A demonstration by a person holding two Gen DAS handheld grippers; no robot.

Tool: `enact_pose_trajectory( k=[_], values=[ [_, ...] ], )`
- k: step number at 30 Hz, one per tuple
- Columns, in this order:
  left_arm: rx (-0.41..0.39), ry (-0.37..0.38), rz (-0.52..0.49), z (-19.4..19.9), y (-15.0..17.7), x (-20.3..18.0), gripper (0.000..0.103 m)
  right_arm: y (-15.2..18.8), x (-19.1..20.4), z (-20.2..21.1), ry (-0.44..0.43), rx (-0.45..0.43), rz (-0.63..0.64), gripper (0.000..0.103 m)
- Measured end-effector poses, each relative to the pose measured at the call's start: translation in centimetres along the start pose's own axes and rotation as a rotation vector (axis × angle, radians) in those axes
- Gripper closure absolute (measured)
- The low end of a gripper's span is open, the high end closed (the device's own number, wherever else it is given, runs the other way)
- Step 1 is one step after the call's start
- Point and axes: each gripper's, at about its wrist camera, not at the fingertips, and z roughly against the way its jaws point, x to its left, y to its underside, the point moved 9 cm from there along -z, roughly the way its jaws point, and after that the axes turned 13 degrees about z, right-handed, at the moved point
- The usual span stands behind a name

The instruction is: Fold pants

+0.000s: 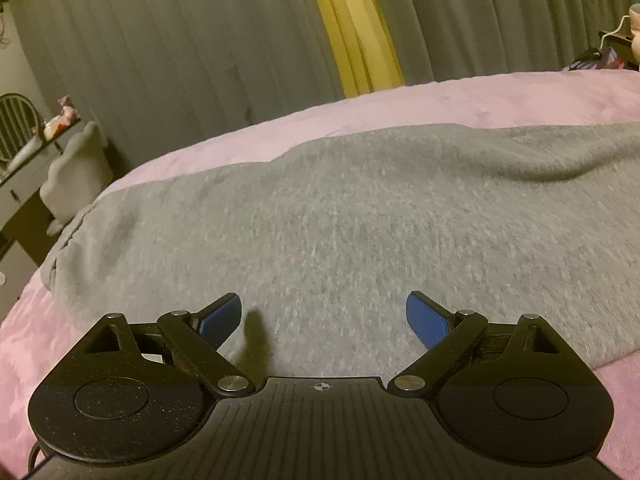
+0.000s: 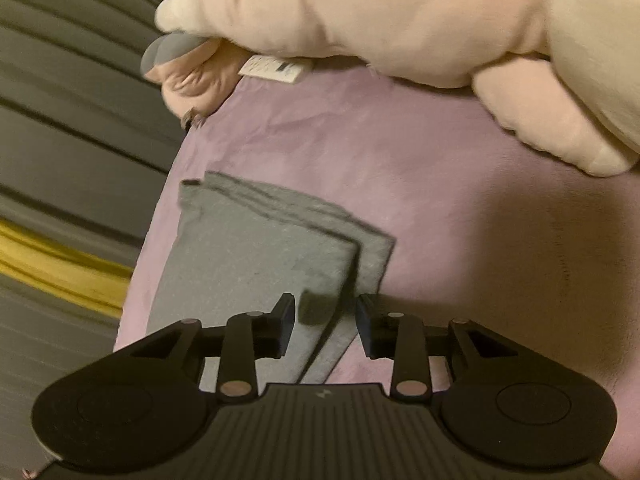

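Note:
Grey pants point(image 1: 340, 216) lie spread flat on a pink bed cover point(image 1: 440, 100). In the left wrist view they fill the middle, waistband end at the left. My left gripper point(image 1: 323, 316) hovers just over the near part of the fabric, jaws wide open and empty. In the right wrist view the leg ends of the pants point(image 2: 256, 256) lie stacked, cuffs pointing away. My right gripper point(image 2: 326, 322) is open over the near right edge of the legs, holding nothing.
A large pale pink plush toy point(image 2: 400, 20) lies on the bed beyond the cuffs. Grey curtains point(image 1: 180, 40) with a yellow strip point(image 1: 356, 28) hang behind the bed. A dresser point(image 1: 24, 184) stands at the left, off the bed edge.

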Motion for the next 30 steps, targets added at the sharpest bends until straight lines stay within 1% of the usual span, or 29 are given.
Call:
enact_pose_trajectory(
  k=[1,2,3,4,5,7,8,11,13,15,16,17,18,23,27,28,29,30],
  values=[
    [0.000,0.000,-0.003,0.0,0.0,0.0,0.008,0.0,-0.5,0.1,0.020,-0.004,-0.003,0.066],
    [0.001,-0.001,-0.003,0.0,0.1,-0.1,0.008,-0.2,-0.9,0.3,0.045,-0.009,0.001,0.066],
    [0.002,-0.002,-0.001,-0.1,0.1,-0.1,0.008,-0.3,-1.2,0.5,0.037,-0.020,-0.004,0.064],
    [0.003,-0.002,0.001,-0.2,0.2,-0.1,0.008,-0.4,-1.5,0.3,0.013,-0.028,-0.024,0.058],
    [0.003,-0.002,0.001,-0.2,0.2,-0.1,0.007,-0.4,-1.6,0.3,-0.015,-0.034,-0.048,0.048],
    [0.003,-0.002,-0.002,-0.2,0.2,-0.1,0.007,-0.5,-1.7,-0.2,-0.055,-0.040,-0.080,0.042],
    [0.002,-0.002,-0.003,-0.3,0.2,-0.1,0.007,-0.6,-1.5,-0.4,-0.059,-0.042,-0.077,0.040],
    [0.004,0.001,0.001,-0.3,0.2,0.0,0.007,-0.8,-0.6,-0.8,-0.057,-0.051,-0.052,0.037],
    [0.006,0.002,0.005,-0.4,0.2,0.0,0.007,-0.9,-0.1,-1.0,-0.069,-0.059,-0.059,0.037],
    [0.007,0.003,0.009,-0.4,0.2,0.0,0.007,-0.9,0.2,-1.3,-0.086,-0.057,-0.075,0.047],
    [0.008,0.003,0.010,-0.4,0.3,0.0,0.007,-0.8,0.3,-1.5,-0.088,-0.054,-0.073,0.064],
    [0.009,0.004,0.012,-0.5,0.3,0.0,0.007,-0.7,0.4,-1.7,-0.084,-0.049,-0.061,0.077],
    [0.012,0.005,0.017,-0.5,0.3,0.1,0.007,-0.5,0.4,-2.0,-0.077,-0.042,-0.044,0.078],
    [0.025,0.013,0.043,-0.7,0.2,0.3,0.006,-0.1,0.2,-2.2,-0.057,-0.046,0.000,0.084],
    [0.022,0.006,0.057,-0.7,-0.3,0.9,0.005,-0.5,0.5,-2.3,-0.014,-0.029,0.067,0.084],
    [0.005,-0.013,0.061,-0.7,-0.7,1.4,0.005,-0.7,0.7,-2.2,0.014,-0.026,0.098,0.082],
    [-0.011,-0.044,0.069,-0.6,-1.2,2.1,0.006,-0.8,0.9,-2.0,0.043,-0.023,0.119,0.074],
    [-0.018,-0.085,0.096,-0.7,-1.8,3.2,0.006,-1.0,1.0,-1.6,0.088,-0.023,0.137,0.070]
  ],
)
